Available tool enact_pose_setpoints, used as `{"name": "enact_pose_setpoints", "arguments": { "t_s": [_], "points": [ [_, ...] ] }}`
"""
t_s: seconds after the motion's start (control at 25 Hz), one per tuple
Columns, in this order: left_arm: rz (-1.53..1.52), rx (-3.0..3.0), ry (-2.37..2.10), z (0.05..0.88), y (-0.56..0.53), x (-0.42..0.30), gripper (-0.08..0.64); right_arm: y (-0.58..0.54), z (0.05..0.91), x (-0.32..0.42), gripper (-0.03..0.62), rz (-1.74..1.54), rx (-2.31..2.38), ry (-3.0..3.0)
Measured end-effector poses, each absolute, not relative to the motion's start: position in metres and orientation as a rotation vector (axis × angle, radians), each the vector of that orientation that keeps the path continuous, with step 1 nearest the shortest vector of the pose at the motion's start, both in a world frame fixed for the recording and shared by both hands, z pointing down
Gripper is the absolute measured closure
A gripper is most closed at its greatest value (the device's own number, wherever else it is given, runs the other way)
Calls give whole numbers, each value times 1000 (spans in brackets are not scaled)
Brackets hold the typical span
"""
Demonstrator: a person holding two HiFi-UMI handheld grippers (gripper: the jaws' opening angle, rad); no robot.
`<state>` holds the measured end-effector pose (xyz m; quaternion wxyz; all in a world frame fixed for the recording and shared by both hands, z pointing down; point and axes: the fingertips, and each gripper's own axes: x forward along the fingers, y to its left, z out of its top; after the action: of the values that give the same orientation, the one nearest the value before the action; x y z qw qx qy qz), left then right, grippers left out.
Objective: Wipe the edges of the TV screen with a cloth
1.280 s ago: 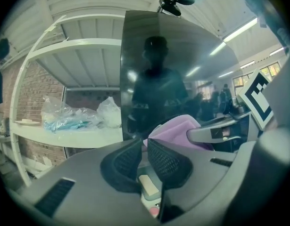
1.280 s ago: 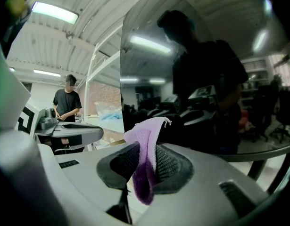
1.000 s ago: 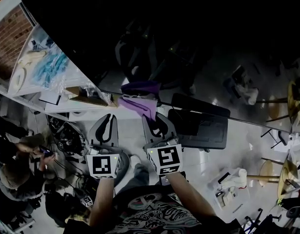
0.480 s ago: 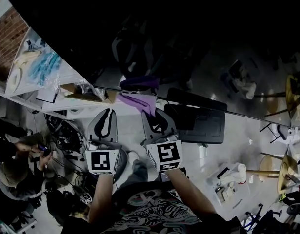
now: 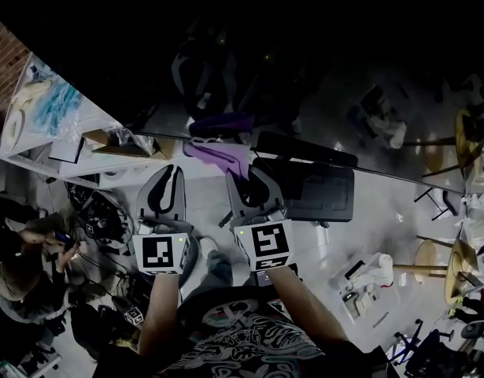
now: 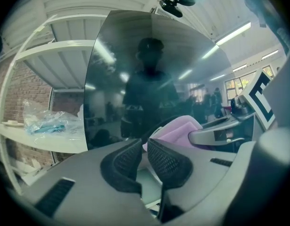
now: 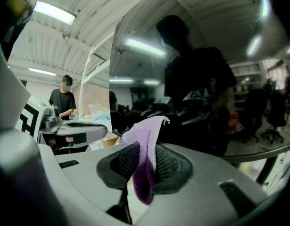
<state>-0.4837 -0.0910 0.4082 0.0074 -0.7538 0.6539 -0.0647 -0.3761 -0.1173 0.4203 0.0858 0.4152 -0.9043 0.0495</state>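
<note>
Though the view has drifted since a second ago, the dark TV (image 5: 304, 53) still fills the top, mirroring the room; the pale floor (image 5: 383, 219) below is littered with gear, and a white shelf (image 5: 92, 165) at left carries a plastic bag (image 5: 49, 105); the right tool (image 5: 249, 181) has stayed clamped on the purple cloth (image 5: 219, 154), which lies against the TV's lower edge, now nearer a black slab (image 5: 304, 187); the left tool (image 5: 171, 178), just beside, is closed on nothing.
</note>
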Motion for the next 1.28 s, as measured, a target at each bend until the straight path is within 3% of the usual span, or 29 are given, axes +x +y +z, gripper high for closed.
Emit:
{"name": "enact_pose_setpoints", "arguments": {
  "t_s": [1.28],
  "points": [
    [-245, -2373, 1966, 396, -85, -363, 509, -121, 418, -242, 491, 199, 1354, -2676]
  ]
}}
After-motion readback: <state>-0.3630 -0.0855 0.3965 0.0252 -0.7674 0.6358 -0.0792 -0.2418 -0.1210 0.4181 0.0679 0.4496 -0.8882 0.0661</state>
